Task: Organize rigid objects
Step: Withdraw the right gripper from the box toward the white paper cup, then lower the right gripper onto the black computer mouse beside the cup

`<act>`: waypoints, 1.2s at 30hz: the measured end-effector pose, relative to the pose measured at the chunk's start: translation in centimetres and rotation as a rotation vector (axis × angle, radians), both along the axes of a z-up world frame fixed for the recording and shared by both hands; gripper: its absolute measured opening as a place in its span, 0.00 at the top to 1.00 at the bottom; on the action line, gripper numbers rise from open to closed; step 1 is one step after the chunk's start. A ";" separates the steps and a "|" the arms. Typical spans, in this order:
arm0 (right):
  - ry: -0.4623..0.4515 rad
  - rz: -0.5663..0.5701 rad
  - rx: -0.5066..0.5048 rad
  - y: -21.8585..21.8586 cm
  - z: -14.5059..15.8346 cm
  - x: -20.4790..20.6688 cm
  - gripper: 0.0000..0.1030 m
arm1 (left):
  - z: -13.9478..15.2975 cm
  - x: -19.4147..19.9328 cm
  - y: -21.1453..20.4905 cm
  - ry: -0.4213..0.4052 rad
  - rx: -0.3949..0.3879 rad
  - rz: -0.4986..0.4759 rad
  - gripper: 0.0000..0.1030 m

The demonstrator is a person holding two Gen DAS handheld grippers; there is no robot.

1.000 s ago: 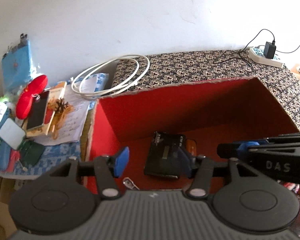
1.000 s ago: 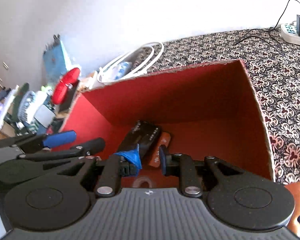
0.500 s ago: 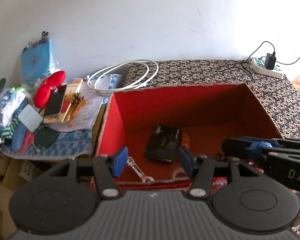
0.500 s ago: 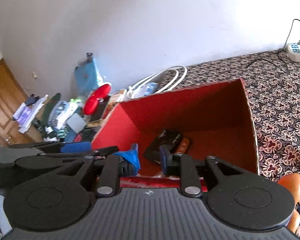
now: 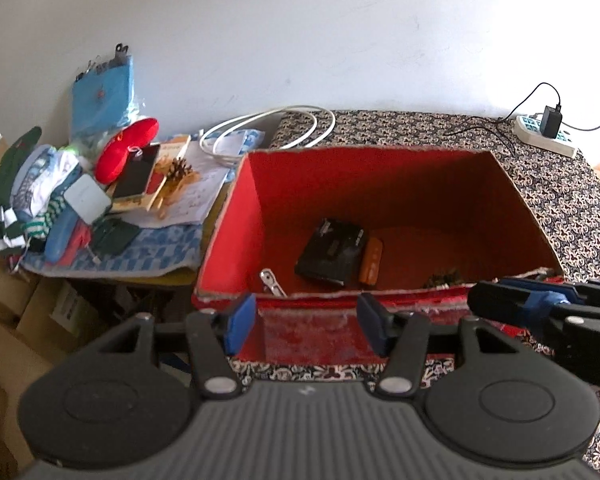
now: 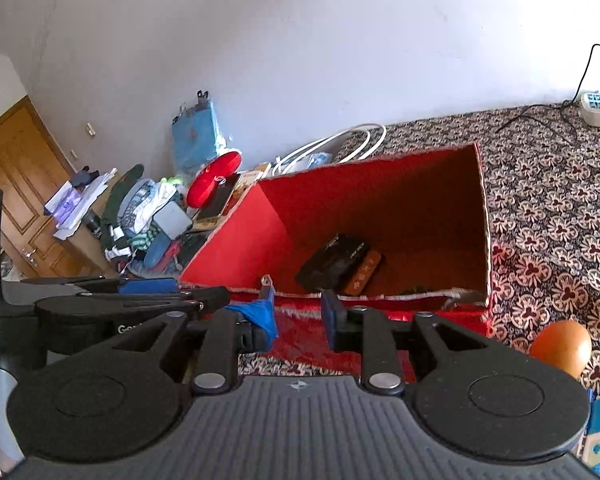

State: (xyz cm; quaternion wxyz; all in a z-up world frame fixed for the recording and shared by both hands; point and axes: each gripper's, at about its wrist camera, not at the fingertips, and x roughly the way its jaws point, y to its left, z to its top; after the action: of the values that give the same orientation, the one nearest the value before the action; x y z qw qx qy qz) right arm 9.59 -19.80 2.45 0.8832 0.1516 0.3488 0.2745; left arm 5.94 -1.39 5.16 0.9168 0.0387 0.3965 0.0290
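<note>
Both tongs hang empty just short of the red box (image 5: 512, 200): left gripper (image 5: 306, 330) w/ jaws spread wide, nothing between; right gripper (image 6: 298, 320) w/ only a narrow gap, its jaws just been easing apart, nothing held either. From each wrist view the other gripper shows alongside, so the pair sit side by side at the box's near wall.

Big stuff first: patterned cloth (image 5: 572, 200) covers the surface, the box standing on it, open at the top. To the left, a cluttered side table (image 5: 112, 264) w/ clothes, papers, a red pouch (image 5: 126, 150), a white cable coil (image 5: 320, 120) — none of it sorted yet.

Inside the box, on the floor: black case (image 5: 332, 250), orange remote (image 5: 371, 261) touching its right side, small metal wrench (image 5: 272, 282) near the front-left corner, plus a dark bit (image 5: 444, 278) by the front wall, too small to ID.

Progress, my read: several rigid items already in, approx. mid-task. Still out: an orange egg-shaped thing (image 6: 560, 348) on the cloth right of the box, likely next pick for the right hand.
</note>
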 end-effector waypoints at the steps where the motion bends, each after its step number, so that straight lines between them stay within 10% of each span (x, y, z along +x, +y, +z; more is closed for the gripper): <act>1: 0.002 0.005 0.003 -0.2 -0.1 -0.1 0.92 | -0.1 -0.2 -0.1 0.002 0.000 0.003 0.43; 21: 0.279 0.118 0.026 -2.9 -6.1 -2.6 0.89 | -6.8 -4.6 -1.8 0.165 -0.085 -0.116 0.40; 36: 0.392 0.151 -0.079 -3.6 -8.5 -5.4 0.92 | -9.5 -9.8 -6.3 0.233 -0.246 -0.417 0.38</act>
State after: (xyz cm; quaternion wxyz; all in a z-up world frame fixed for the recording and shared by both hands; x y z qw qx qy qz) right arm 4.14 -23.44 -6.04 0.7808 0.1407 0.5347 0.2910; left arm -3.84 -7.66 -4.33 0.8489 0.0108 0.4833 -0.2137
